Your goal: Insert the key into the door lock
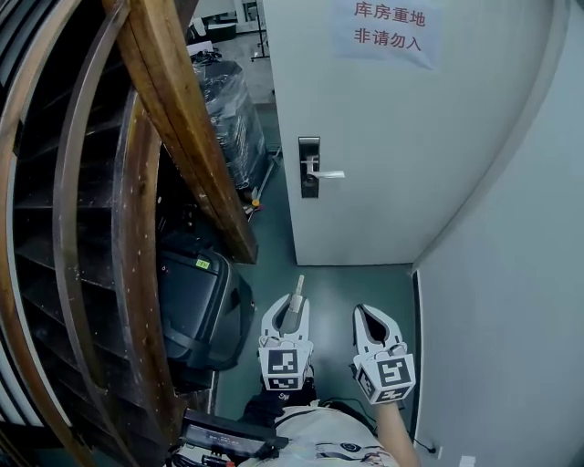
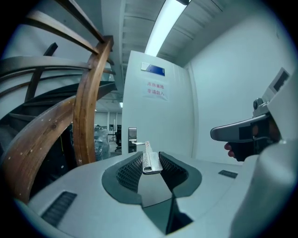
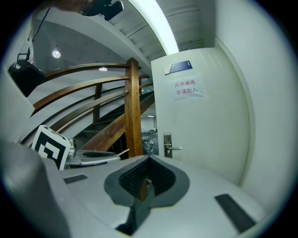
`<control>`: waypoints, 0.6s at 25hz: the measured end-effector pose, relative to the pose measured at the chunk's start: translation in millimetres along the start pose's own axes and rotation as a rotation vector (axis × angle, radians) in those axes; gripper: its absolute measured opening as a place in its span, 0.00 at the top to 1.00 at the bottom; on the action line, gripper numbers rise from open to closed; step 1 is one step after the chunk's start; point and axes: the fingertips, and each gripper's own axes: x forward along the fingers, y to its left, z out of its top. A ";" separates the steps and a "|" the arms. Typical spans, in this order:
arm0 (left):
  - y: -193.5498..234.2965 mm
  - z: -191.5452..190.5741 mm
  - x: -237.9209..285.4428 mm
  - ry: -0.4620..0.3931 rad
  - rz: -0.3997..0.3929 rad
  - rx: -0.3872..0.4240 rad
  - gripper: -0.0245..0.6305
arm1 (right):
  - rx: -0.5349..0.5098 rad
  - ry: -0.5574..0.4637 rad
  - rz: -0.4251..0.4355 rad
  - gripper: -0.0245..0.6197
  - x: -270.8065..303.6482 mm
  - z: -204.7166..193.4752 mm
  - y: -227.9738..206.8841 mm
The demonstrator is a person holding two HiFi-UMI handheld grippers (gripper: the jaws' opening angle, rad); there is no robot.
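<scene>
Head view is looking steeply down on two hand-held grippers side by side above a teal floor (image 1: 338,283), in front of a white door (image 1: 401,155). The left gripper (image 1: 294,308) is clenching a silver key (image 1: 297,292), whose blade is pointing toward 12 o'clock, at the door. The right gripper (image 1: 370,317) is sitting at the left one's 3 o'clock, near it but apart. The door lock (image 1: 309,168), a dark upright plate with a silver lever handle sticking out toward 3 o'clock, is lying at about 12 o'clock from the key and well apart from it. A paper sign (image 1: 389,27) with red characters is hanging on the door at 1 o'clock. A curved wooden stair railing (image 1: 182,119) is sweeping from 11 o'clock down to 7 o'clock, and a black case (image 1: 196,306) is resting on the floor under it, at the left gripper's 9 o'clock. Left gripper view is showing the jaws pressing on the key's flat head from both sides, with the blade lining up just right of the distant lock. Right gripper view is showing its ribbed dark pads (image 3: 135,179) drawn together with nothing between them, only a thin slit remaining.
</scene>
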 end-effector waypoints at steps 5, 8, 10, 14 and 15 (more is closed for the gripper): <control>24.5 -7.2 35.2 0.025 -0.018 -0.002 0.78 | -0.009 0.009 -0.006 0.95 37.7 6.2 -1.5; 30.4 -11.6 53.1 0.045 -0.023 -0.011 0.78 | -0.004 0.023 -0.010 0.95 49.6 4.7 -5.3; 31.9 -14.3 65.1 0.057 -0.023 -0.015 0.78 | 0.007 0.035 -0.024 0.95 55.9 1.1 -11.7; 34.0 -15.9 95.5 0.073 -0.018 -0.020 0.78 | 0.021 0.036 -0.038 0.95 72.9 1.6 -30.7; 34.0 -15.7 103.5 0.074 -0.015 -0.020 0.78 | 0.022 0.036 -0.031 0.95 78.4 1.6 -35.8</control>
